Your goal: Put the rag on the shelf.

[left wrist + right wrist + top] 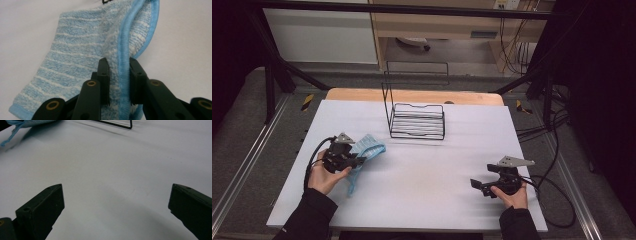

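Left gripper (119, 75) clamped on a bunched fold of the blue striped towel (82, 57), near-left on the white table (422, 170); looks like the lift step. Next likely carry it far-right toward the wire rack (417, 120); path looks clear. Right gripper (116, 207), near-right, jaws wide apart, holding nothing.

The cloth (364, 150) is light-blue terry with pale stripes and a plain blue hem. It is bunched and folded along one hemmed edge, near the left edge of the counter (422, 165), partly lifted.
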Demonstrator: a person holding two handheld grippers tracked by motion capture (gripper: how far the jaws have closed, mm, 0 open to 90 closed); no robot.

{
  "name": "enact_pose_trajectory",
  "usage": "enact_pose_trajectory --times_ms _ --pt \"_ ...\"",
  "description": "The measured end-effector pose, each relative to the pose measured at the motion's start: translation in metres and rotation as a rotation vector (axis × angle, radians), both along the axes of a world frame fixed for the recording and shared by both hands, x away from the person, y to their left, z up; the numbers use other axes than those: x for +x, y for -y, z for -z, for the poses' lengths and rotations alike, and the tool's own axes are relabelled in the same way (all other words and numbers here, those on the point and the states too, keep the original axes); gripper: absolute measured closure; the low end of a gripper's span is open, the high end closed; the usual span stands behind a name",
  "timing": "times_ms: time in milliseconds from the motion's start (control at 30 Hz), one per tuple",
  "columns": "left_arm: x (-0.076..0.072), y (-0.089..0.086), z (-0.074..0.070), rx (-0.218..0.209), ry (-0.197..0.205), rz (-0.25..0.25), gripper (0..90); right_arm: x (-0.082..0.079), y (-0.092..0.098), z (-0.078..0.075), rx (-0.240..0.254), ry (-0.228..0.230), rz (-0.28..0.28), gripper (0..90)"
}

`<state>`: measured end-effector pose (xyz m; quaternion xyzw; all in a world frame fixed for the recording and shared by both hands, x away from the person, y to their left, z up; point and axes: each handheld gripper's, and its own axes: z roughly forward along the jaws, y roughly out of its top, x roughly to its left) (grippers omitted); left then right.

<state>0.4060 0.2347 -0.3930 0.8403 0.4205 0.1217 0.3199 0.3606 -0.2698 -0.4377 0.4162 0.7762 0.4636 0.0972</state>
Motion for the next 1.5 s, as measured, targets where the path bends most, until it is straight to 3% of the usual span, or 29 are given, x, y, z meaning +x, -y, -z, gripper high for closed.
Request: enact_pose_trajectory --times_ms 267,833,1167,1500 --pt "-0.014 0.015 -0.001 -0.037 -0.016 0.001 74.0 0.0 -0.001 0.0 -0.002 -0.002 -0.004 1.1" --pt "-0.034 0.054 0.008 -0.036 -0.025 0.008 73.5 0.0 -0.002 0.001 0.0 -0.004 -0.006 1.2" --pt "-0.043 0.081 0.01 -0.064 -0.023 0.014 73.1 0.001 -0.002 0.002 -0.002 -0.001 -0.007 1.2" --pt "-0.048 0.119 0.018 -0.034 -0.024 0.044 72.5 0.0 -0.002 0.002 -0.001 0.002 -0.004 1.2"
